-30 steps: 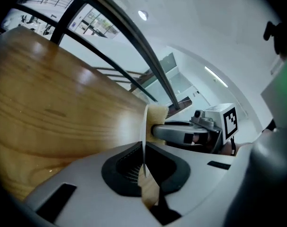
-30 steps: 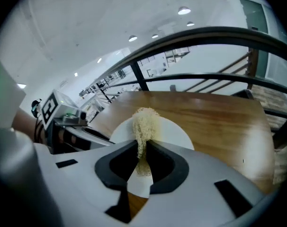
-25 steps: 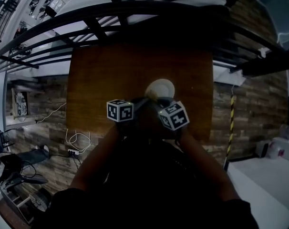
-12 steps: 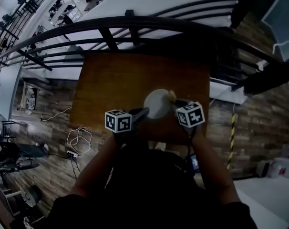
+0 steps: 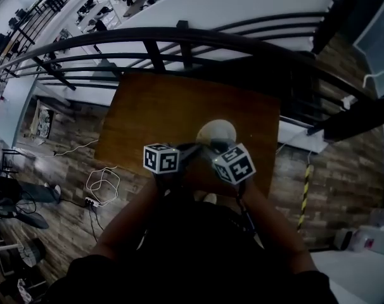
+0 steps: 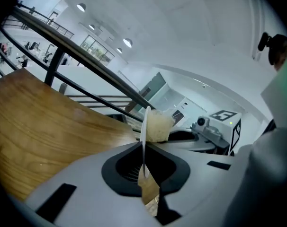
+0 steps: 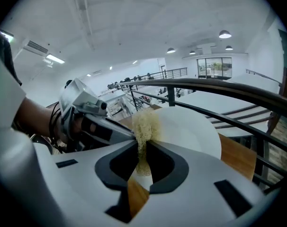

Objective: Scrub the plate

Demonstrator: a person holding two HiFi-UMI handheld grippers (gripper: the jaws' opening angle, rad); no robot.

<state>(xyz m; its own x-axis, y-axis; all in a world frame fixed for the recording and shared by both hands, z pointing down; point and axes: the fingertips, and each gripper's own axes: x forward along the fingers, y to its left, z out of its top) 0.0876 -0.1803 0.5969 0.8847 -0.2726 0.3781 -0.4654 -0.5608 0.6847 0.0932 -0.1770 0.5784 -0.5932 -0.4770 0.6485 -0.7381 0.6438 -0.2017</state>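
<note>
Now the plate (image 7: pixel 191 131) is being clamped by the left gripper (image 6: pixel 143 148). A sponge (image 7: pixel 146 122) is being pinched against it by the right gripper (image 7: pixel 142 150).

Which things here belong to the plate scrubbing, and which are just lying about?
In use: plate, gripped at its rim by the left gripper; scrubbing pad in the right gripper, against the plate.
Lying about: black railing; cable on the floor; wooden table.

I'm in a big open-plan office or lab building, on a mezzanine. Black metal railing (image 5: pixel 179 40) runs past my wooden table (image 5: pixel 154 116), rows of desks (image 5: pixel 94 8) sit below, with round ceiling lights (image 7: pixel 224 34) and plank flooring (image 5: pixel 52 160) with loose cables (image 5: pixel 103 182).
</note>
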